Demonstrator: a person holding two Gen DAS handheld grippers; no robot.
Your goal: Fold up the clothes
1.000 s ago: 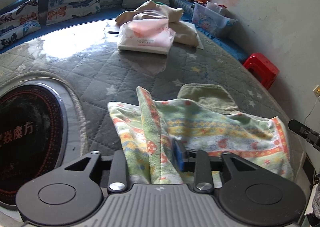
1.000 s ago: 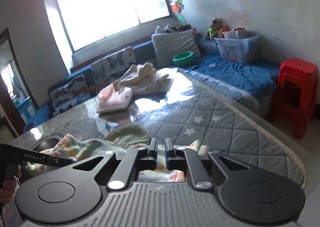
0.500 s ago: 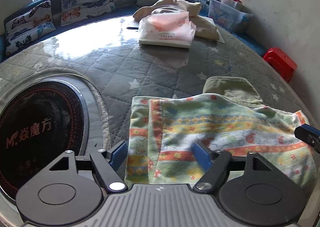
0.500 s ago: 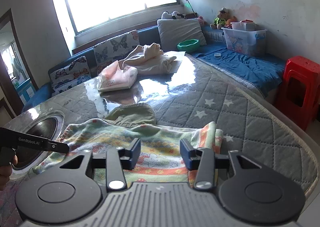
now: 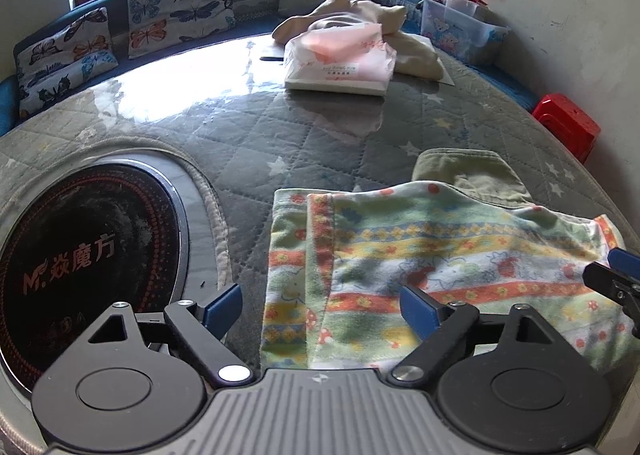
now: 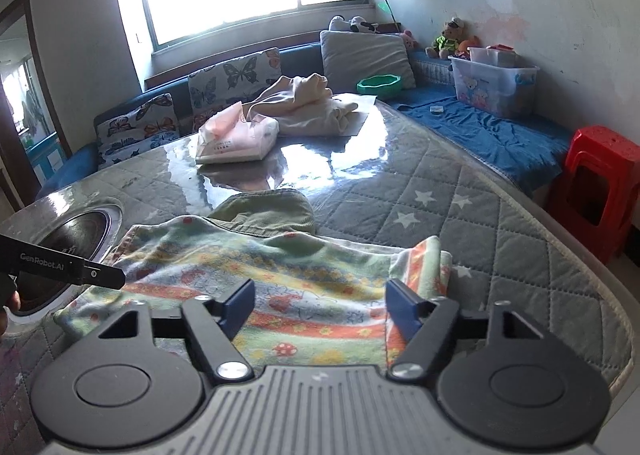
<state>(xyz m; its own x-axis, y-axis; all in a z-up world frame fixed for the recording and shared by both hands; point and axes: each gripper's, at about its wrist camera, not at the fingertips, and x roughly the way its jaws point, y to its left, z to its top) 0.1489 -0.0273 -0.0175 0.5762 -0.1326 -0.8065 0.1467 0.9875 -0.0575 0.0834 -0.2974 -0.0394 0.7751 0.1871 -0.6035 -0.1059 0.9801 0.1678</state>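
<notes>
A towel with bright striped and cartoon patterns point(image 5: 420, 263) lies folded flat on the quilted table cover, partly over an olive-green garment point(image 5: 468, 179). My left gripper point(image 5: 320, 305) hovers over the towel's left edge. Its jaws are opening, wide apart, and the pads press on nothing. My right gripper point(image 6: 320, 303) stands over the towel point(image 6: 280, 275) near its right folded edge. Its jaws are opening too, with cloth below them but not pinched. The olive garment point(image 6: 268, 211) sticks out behind the towel. Each view catches the other gripper's tip at its edge.
A round black induction hob point(image 5: 80, 255) is set into the table on the left. A pink tissue pack point(image 5: 340, 63) and a beige pile of clothes point(image 5: 400, 39) lie at the far side. A red stool point(image 6: 600, 175) and a plastic bin point(image 6: 496, 83) stand right of the table.
Both grippers were closed on the towel a second ago, the left holding up a fold. Both have opened and let go, and the towel now lies flat.
</notes>
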